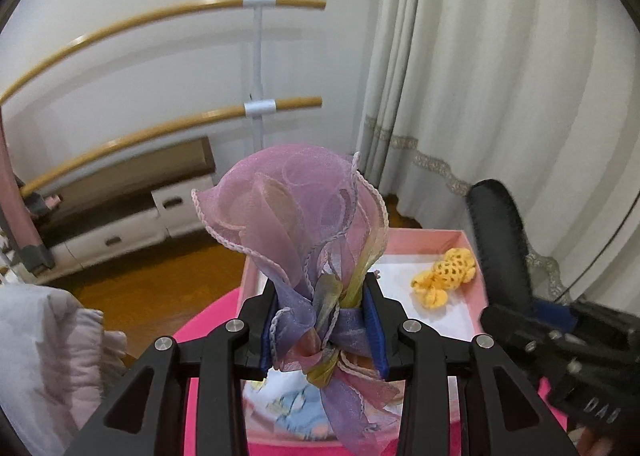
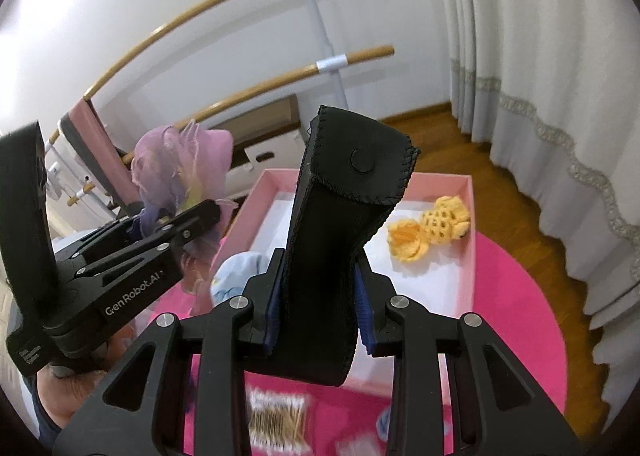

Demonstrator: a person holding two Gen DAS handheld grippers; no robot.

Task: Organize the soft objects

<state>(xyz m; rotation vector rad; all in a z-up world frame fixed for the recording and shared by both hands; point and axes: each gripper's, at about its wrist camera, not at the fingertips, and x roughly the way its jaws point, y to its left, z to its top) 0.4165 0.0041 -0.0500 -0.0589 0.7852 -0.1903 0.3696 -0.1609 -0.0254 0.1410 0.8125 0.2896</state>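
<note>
Organza bow [image 1: 304, 240], pink shading to lilac with corded edges: held aloft above the near end of the pink box [image 1: 440, 234], its knotted waist pinched between the blue pads of the left gripper [image 1: 322, 320]; the loops stand upright, the tails hang loose below. Black stitched pouch [image 2: 340, 223] with a snap button: upright in the right gripper [image 2: 318, 308], whose fingers are clamped on its lower half; it hangs over the box's near edge. Yellow crochet piece [image 2: 430, 228] (two parts, lying side by side) rests on the white floor of the box, toward the far right corner; a pale blue soft item [image 2: 240, 268] lies at the near left, half hidden behind the grippers.

Step in hand, as it appears: both items are in carriage toward the box, neither yet lowered. The next move calls for bringing each down onto bare white floor, clear of the crochet piece, then easing the fingers apart; the bow's trailing ribbon could snag on a pad.

Box stands on a bright pink round mat [image 2: 516, 296]; a packet of cotton swabs [image 2: 276, 422], blurred, lies in front. Beyond: wooden rails [image 1: 152, 21], curtain [image 1: 500, 75].

Writing: "GenRobot.AI" on the left gripper's arm; "DAS" on the right gripper's body.
</note>
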